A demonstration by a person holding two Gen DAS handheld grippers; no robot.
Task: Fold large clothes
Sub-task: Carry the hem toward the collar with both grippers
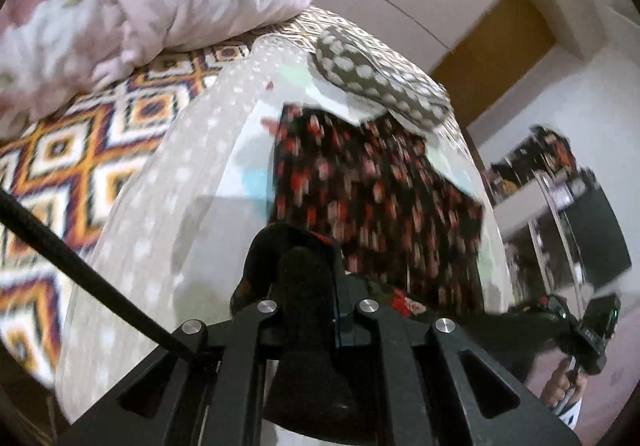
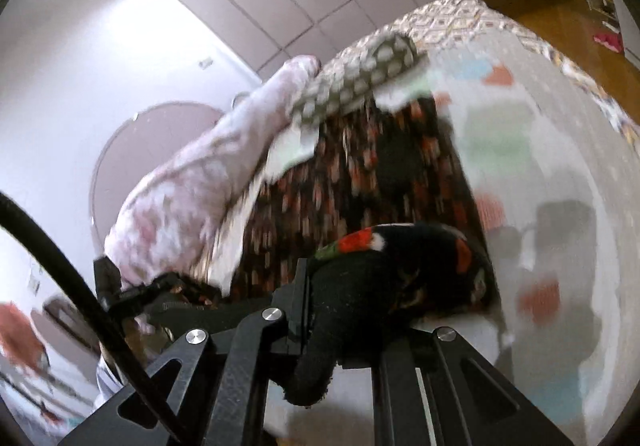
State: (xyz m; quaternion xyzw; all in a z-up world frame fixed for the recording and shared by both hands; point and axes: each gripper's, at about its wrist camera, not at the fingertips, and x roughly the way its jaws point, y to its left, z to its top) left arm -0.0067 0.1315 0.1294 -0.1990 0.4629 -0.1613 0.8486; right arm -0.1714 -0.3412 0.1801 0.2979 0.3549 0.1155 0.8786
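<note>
Clamping a black floral garment (image 1: 372, 185) by its near edge, the left gripper (image 1: 304, 274) and right gripper (image 2: 360, 266) hold it over a pale sheet (image 1: 168, 205) on the bed, its far edge tucked beneath a spotted cloth (image 1: 360, 73).

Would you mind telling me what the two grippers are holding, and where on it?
Both hold the floral garment by its near edge: left gripper and right gripper, each at one end.

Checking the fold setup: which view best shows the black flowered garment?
The left wrist view: the black flowered garment spreads across most of the bed, though blurred. The right wrist view shows it too, but a bunched fold in the right gripper blocks its near edge.
</note>
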